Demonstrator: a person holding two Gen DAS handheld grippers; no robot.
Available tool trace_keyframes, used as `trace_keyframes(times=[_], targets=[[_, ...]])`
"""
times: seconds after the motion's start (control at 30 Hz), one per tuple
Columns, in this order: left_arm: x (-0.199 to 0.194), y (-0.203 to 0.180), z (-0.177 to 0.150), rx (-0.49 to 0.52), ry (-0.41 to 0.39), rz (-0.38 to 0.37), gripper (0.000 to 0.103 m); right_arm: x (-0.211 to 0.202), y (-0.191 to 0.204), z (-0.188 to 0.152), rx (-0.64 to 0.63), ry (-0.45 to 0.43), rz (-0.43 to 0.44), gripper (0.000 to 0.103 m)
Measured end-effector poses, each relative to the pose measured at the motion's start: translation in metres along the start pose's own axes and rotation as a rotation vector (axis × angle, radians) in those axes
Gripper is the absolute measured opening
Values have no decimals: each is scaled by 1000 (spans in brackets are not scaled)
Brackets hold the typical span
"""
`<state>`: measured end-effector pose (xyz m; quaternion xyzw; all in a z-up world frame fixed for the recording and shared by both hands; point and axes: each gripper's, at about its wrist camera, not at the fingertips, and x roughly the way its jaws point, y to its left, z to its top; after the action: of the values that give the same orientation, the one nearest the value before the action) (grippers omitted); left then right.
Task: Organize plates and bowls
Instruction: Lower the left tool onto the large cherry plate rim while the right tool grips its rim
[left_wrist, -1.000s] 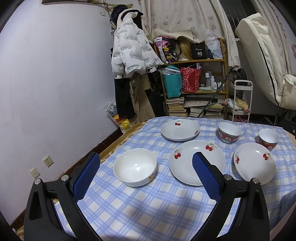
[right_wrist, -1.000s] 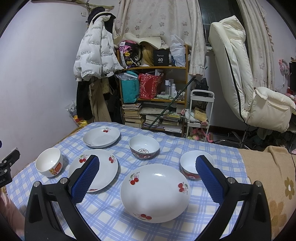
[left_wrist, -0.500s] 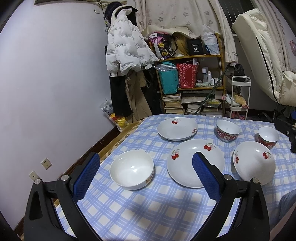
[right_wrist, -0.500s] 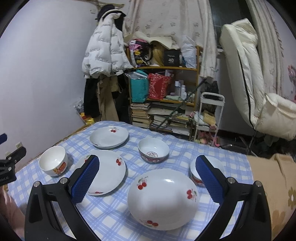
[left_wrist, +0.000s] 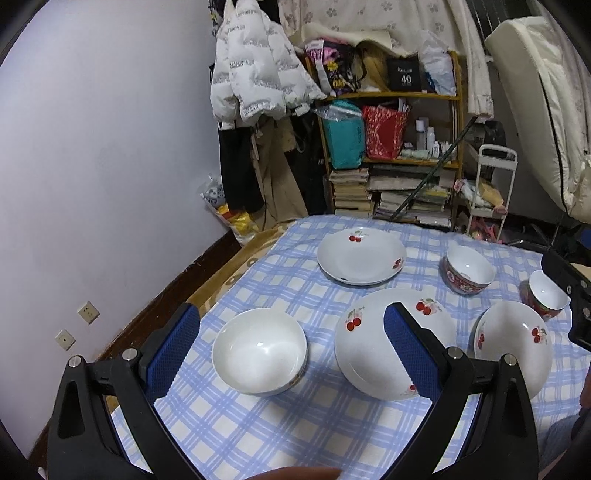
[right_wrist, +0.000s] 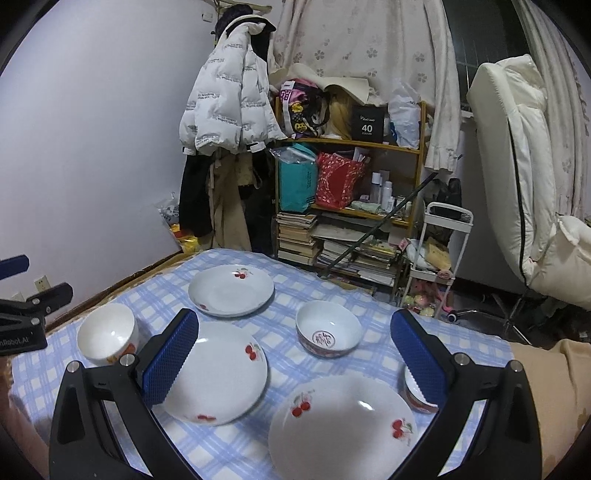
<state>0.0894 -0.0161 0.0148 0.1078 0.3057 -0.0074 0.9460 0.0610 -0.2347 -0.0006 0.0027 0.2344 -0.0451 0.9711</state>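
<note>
Small red bowl — half-hidden behind right claw

Left wrist view: from above the table's near-left corner, angled down, facing the far shelf — close over the white bowl.
Right wrist view: from the near edge further right, facing the same shelf.
Shared: all plates and bowls, the checked tablecloth — plus each other's gripper at the frame edge.
</note>
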Motion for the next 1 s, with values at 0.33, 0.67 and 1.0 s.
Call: trace_keyframes(times=[0.33, 0.67, 1.0], targets=[[58, -13, -7, -47, 193, -26, 99, 52, 6, 18, 35, 54, 26, 103], [107, -24, -46, -140, 380, -134, 98, 107, 22, 5, -10, 165, 72, 103], [141, -31, -62, -216, 479, -177, 98, 154, 18, -28, -5, 310, 103, 95]])
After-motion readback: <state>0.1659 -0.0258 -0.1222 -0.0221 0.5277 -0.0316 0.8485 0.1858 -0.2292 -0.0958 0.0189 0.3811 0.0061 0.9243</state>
